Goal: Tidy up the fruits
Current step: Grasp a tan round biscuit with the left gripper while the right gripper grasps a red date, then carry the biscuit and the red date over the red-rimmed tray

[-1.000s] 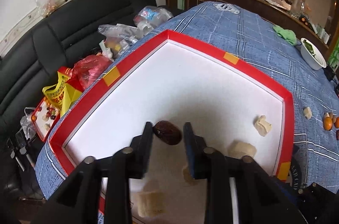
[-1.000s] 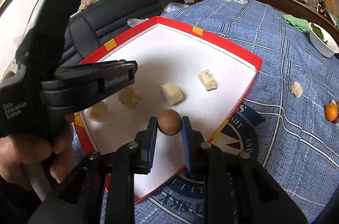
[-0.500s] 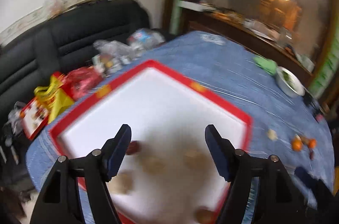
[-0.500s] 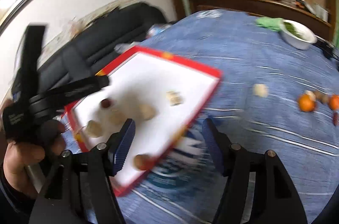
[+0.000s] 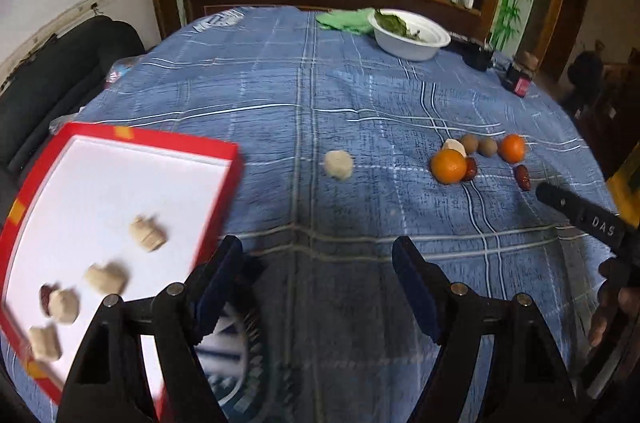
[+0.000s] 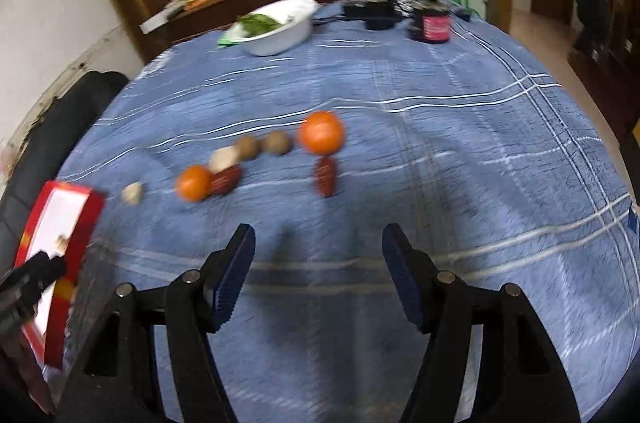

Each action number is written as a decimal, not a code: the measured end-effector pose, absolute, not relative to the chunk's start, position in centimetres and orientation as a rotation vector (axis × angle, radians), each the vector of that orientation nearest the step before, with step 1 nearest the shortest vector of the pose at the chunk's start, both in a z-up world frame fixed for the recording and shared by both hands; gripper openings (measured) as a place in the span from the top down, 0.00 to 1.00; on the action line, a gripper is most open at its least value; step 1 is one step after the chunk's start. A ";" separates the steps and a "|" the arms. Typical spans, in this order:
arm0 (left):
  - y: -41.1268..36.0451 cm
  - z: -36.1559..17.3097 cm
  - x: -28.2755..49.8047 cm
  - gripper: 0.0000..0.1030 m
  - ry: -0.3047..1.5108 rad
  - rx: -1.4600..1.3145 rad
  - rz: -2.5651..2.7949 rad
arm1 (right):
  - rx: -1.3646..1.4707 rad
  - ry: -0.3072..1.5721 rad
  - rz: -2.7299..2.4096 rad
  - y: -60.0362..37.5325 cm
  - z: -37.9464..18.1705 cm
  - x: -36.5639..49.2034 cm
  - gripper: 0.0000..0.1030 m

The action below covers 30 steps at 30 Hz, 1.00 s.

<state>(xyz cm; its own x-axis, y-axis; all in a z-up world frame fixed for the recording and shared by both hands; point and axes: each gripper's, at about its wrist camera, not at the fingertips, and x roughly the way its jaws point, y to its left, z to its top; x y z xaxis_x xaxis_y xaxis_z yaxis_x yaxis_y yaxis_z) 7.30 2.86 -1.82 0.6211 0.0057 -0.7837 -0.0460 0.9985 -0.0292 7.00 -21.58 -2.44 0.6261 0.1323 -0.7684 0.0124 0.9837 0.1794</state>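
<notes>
My left gripper (image 5: 318, 255) is open and empty above the blue checked tablecloth, right of the red-rimmed white tray (image 5: 120, 139). The tray holds several pale pieces (image 5: 147, 233) and a dark red date (image 5: 46, 297). A pale piece (image 5: 338, 164) lies on the cloth ahead. Further right lie two oranges (image 5: 449, 166), two brown round fruits (image 5: 478, 145) and dates (image 5: 522, 177). My right gripper (image 6: 318, 243) is open and empty, facing the same cluster: oranges (image 6: 322, 133), brown fruits (image 6: 279, 142), dates (image 6: 325, 176). The tray shows at its far left (image 6: 84, 219).
A white bowl of greens (image 5: 410, 33) and a green cloth (image 5: 344, 21) stand at the table's far side, with a dark jar (image 6: 434, 25) and black devices beside them. A black sofa (image 5: 48, 63) is left of the table. A wooden sideboard runs behind.
Both grippers let go of their fruits in the tray, opened wide, and swung right towards the fruit cluster on the cloth.
</notes>
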 end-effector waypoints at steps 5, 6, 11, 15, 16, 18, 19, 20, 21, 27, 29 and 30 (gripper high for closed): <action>1.7 -2.8 9.9 0.25 0.921 -0.062 0.048 | 0.122 0.922 0.080 -20.7 -3.0 10.3 0.47; 1.5 -3.0 10.7 0.26 0.919 -0.063 0.043 | 0.105 0.930 0.075 -20.5 -3.3 11.1 0.49; 0.6 -4.2 12.8 0.32 0.923 -0.044 0.059 | 0.043 0.908 0.059 -20.1 -4.5 11.4 0.80; 0.4 -5.0 14.0 0.73 0.923 -0.031 0.077 | 0.094 0.905 0.098 -21.1 -4.5 11.4 0.83; 0.3 -5.0 14.0 0.80 0.915 -0.017 0.067 | 0.096 0.904 0.102 -21.1 -4.5 11.4 0.83; 0.5 -4.9 13.8 0.80 0.919 -0.034 0.062 | 0.097 0.904 0.115 -21.1 -4.5 11.4 0.83; 0.6 -4.8 13.6 0.80 0.924 -0.043 0.057 | 0.098 0.904 0.119 -21.1 -4.5 11.3 0.83; 0.6 -4.6 13.2 0.80 0.922 -0.046 0.048 | 0.098 0.904 0.122 -21.1 -4.5 11.3 0.83; 0.7 -4.4 13.0 0.80 0.916 -0.049 0.037 | 0.095 0.904 0.123 -21.0 -4.5 11.3 0.83; 0.4 -2.7 9.0 0.80 0.900 -0.079 -0.030 | 0.078 0.908 0.115 -20.6 -4.2 11.0 0.83; 0.1 -2.4 8.2 0.80 0.890 -0.076 -0.042 | 0.059 0.913 0.114 -20.1 -3.9 10.7 0.83; -0.1 -2.2 7.6 0.80 0.889 -0.068 -0.048 | 0.052 0.915 0.114 -19.9 -3.7 10.4 0.83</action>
<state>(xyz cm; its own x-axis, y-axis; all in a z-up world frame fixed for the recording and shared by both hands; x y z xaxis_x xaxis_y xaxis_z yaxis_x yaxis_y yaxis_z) 7.56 -0.10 -2.23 0.6295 -0.0705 -0.7738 0.0136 0.9967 -0.0798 10.42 -19.92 -3.73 0.6042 0.1205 -0.7877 -0.0762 0.9927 0.0933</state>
